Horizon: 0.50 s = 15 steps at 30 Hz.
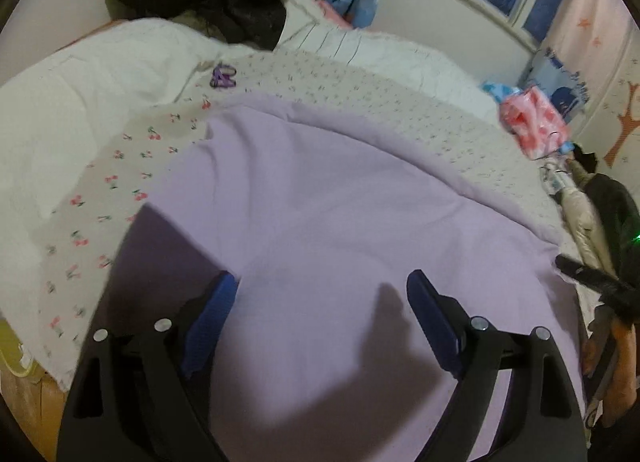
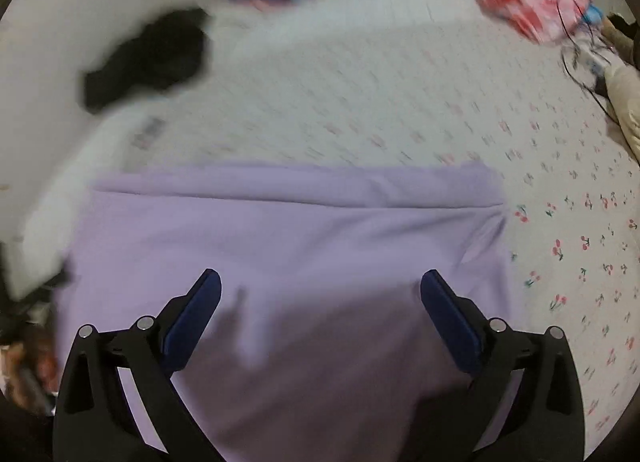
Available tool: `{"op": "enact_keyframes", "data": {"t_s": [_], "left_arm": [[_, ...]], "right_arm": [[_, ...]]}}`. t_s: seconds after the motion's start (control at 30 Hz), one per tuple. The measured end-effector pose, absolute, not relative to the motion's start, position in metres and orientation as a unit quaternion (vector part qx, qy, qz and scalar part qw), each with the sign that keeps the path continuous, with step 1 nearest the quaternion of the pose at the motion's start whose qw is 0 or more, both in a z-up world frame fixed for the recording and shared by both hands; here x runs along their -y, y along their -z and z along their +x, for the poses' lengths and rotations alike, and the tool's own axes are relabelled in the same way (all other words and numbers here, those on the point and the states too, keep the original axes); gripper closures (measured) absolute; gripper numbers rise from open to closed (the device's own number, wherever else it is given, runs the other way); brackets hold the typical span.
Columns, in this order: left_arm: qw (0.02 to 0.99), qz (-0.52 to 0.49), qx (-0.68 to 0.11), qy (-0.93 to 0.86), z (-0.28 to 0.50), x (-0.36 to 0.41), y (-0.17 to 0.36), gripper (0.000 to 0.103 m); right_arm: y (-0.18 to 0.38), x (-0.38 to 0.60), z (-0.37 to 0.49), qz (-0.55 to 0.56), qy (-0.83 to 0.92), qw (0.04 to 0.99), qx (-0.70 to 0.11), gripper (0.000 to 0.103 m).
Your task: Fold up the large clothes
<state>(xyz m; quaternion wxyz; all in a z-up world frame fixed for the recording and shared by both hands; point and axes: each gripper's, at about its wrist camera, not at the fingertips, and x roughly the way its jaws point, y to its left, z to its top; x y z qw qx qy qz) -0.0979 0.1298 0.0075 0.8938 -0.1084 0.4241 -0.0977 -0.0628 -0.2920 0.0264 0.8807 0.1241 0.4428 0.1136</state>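
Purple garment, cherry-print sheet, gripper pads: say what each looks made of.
Purple garment: soft matte woven or knit cloth, probably cotton-like; it lies in gentle creases with a folded far edge and no sheen.
Cherry-print sheet: thin printed fabric, matte, lying flat on the bed.
Pads of the left gripper: blue, finely textured, likely rubber or foam, on black, seemingly plastic arms.

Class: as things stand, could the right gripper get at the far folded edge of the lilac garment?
Probably yes: the right gripper is open and empty above the lilac garment, with nothing lying between it and the far edge.
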Motion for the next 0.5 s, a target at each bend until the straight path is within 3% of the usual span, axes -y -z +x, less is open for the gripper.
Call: {"op": "enact_keyframes", "data": {"t_s": [0.13, 0.27, 0.4, 0.5], "left_arm": [[0.895, -0.109, -0.422, 0.095, -0.137, -0.156, -0.004, 0.019], [0.896, -0.146, -0.41, 0.09, -0.185, -0.201, -0.005, 0.019], [0.899, -0.198, -0.385, 0.066, -0.232, -0.246, -0.007, 0.019], [0.885, -0.256, -0.385, 0.057, -0.248, -0.264, -0.001, 0.019]], "right_arm": [[0.016, 0.261, -0.087, 0.057, -0.132, 0.868, -0.475, 0.006], [-0.009, 0.256, -0.083, 0.047, -0.117, 0.866, -0.484, 0.006], [-0.045, 0.219, -0.096, 0.046, -0.165, 0.886, -0.431, 0.006], [-0.019, 0.172, -0.095, -0.009, -0.188, 0.864, -0.467, 0.006]]}}
